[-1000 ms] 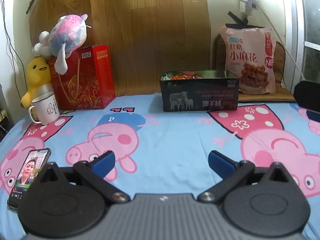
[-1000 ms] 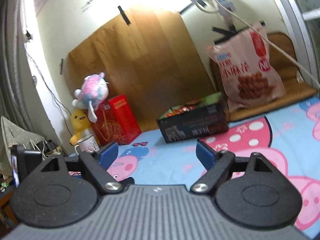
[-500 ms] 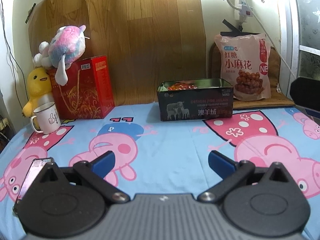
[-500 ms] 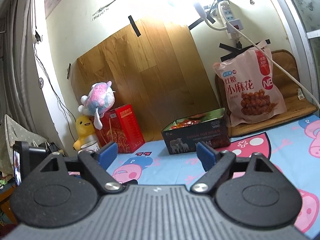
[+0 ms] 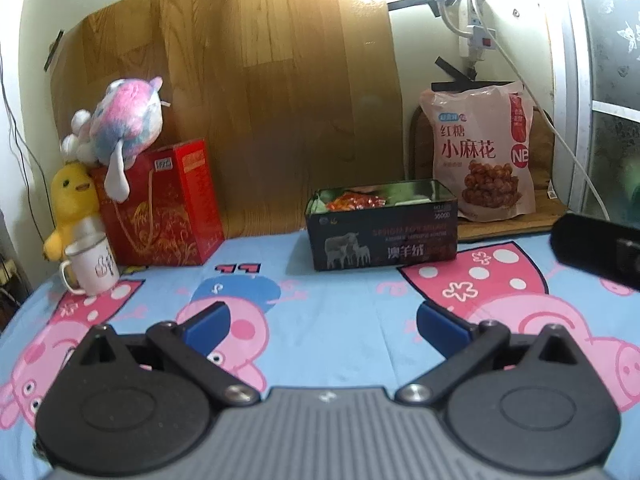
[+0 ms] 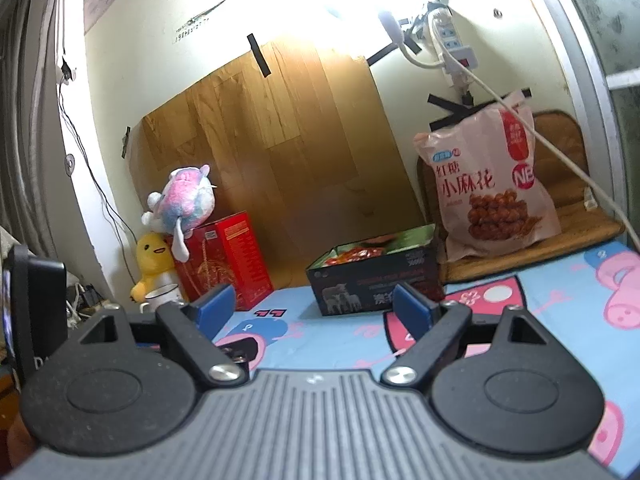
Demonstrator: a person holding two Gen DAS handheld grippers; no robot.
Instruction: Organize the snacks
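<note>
A dark tin box (image 5: pixel 382 240) (image 6: pixel 376 284) with sheep printed on its side stands at the back of the cartoon-print cloth, holding orange-red snack packets (image 5: pixel 354 201). A large pink bag of fried dough twists (image 5: pixel 482 156) (image 6: pixel 490 184) leans against the wall behind it, to the right. My left gripper (image 5: pixel 322 326) hovers well in front of the box, open and empty. My right gripper (image 6: pixel 314 306) is also open and empty, held above the cloth and pointing toward the box. The black body of the right gripper shows at the right edge of the left wrist view.
A red gift bag (image 5: pixel 160 208) stands at the back left with a pink-blue plush (image 5: pixel 120 116) on top, a yellow duck plush (image 5: pixel 72 200) and a white mug (image 5: pixel 94 268) beside it. A wooden panel (image 5: pixel 240 120) covers the wall. A power strip and cable (image 6: pixel 452 48) hang at the right.
The left gripper has risen, so its view shows more wall and the phone at the lower left has dropped out of sight. The right view has rolled toward level.
</note>
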